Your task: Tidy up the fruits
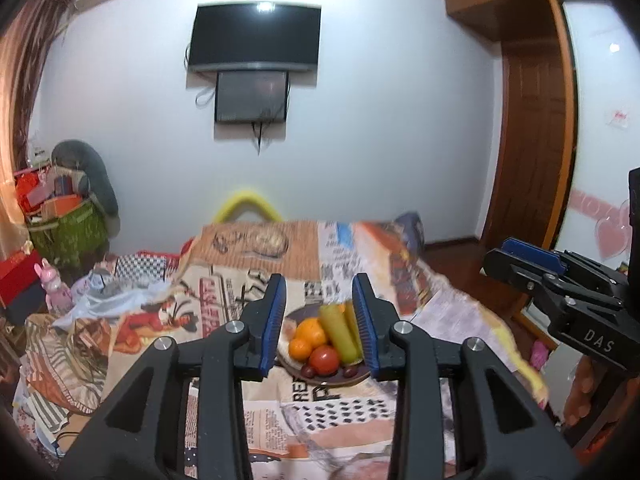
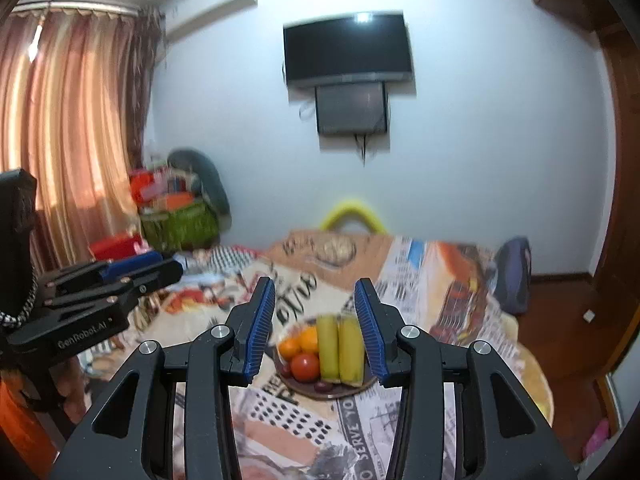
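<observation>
Left wrist view: plate (image 1: 320, 380) of fruit on patterned cloth (image 1: 352, 248), television (image 1: 256, 38) beyond.

Wall-mounted television (image 1: 256, 36), pink-orange curtains (image 2: 68, 120), printed tablecloth (image 2: 432, 276), green basket (image 1: 68, 232) of boxes, wooden door (image 1: 528, 140)

The grippers' arms look like matt black plastic with bright metal pins; the left gripper (image 1: 320, 322) and right gripper (image 2: 316, 326) carry ribbed blue pads (image 1: 274, 320). The cloth (image 2: 304, 424) over the table is soft printed fabric, creased at its edges. The plate (image 2: 332, 391) looks dark and slightly glossy. The tomato (image 2: 305, 367) is smooth and shiny, the oranges (image 1: 310, 332) matt and dimpled, the bananas (image 2: 340, 350) smooth. The TV (image 1: 256, 36) is glossy black. The door (image 1: 528, 136) is polished wood. The curtain (image 2: 72, 120) is sheeny cloth.
</observation>
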`<state>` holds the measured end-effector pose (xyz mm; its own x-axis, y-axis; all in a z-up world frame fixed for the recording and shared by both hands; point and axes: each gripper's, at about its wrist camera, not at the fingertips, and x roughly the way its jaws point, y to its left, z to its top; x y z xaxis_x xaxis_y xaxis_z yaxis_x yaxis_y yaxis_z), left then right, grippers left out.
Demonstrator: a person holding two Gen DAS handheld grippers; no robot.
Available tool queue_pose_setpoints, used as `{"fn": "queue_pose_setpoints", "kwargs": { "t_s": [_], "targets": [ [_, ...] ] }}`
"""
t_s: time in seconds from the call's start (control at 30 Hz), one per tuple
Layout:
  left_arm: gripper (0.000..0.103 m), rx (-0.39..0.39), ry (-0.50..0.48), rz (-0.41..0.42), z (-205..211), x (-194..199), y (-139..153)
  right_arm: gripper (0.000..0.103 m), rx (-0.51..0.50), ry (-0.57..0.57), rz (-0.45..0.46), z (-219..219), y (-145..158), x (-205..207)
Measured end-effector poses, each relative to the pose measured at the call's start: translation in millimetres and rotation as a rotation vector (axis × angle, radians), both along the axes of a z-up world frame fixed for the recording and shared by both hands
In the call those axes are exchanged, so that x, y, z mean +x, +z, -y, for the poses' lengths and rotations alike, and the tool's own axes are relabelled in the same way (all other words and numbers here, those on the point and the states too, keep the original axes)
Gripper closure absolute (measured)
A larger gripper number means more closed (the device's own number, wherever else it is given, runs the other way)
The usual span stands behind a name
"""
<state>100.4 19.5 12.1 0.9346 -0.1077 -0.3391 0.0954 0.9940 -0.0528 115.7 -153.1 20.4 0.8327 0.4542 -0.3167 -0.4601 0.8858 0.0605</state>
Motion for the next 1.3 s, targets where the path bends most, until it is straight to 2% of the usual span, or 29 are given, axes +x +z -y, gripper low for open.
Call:
{"fn": "queue_pose_setpoints", "kwargs": {
  "t_s": [0.03,0.1,0.23,0.3,0.37,0.4,0.6,0.67,0.73,1.3],
  "targets": [
    [0.061,0.003,0.002,0.019,2,-8,5,0.065,0.01,-0.008,0.022,2,6,-8],
    [0.045,-0.001,0.007,0.066,5,-25,15,0.064,0.026,-0.019,0.059,5,14,-22],
    [0.037,-0.01,0.008,0.116,10,-48,25,0.049,0.057,-0.038,0.114,9,22,-42],
    [0.031,-0.004,0.018,0.133,12,-56,29,0.047,0.062,-0.045,0.129,10,22,-46],
    [0.023,0.0,0.036,0.151,11,-63,30,0.032,0.065,-0.054,0.141,9,21,-49],
    [0.018,-0.001,0.044,0.16,11,-65,31,0.029,0.067,-0.059,0.148,9,21,-52],
    [0.008,-0.003,0.072,0.189,7,-79,32,0.012,0.044,-0.088,0.183,0,21,-60],
    [0.008,-0.002,0.074,0.197,7,-82,31,0.004,0.045,-0.095,0.19,0,21,-63],
    [0.007,0.0,0.073,0.198,7,-86,30,0.001,0.045,-0.104,0.199,-2,20,-64],
    [0.002,0.028,0.088,0.206,13,-94,24,0.0,0.058,-0.104,0.175,8,12,-78]
  ]
}}
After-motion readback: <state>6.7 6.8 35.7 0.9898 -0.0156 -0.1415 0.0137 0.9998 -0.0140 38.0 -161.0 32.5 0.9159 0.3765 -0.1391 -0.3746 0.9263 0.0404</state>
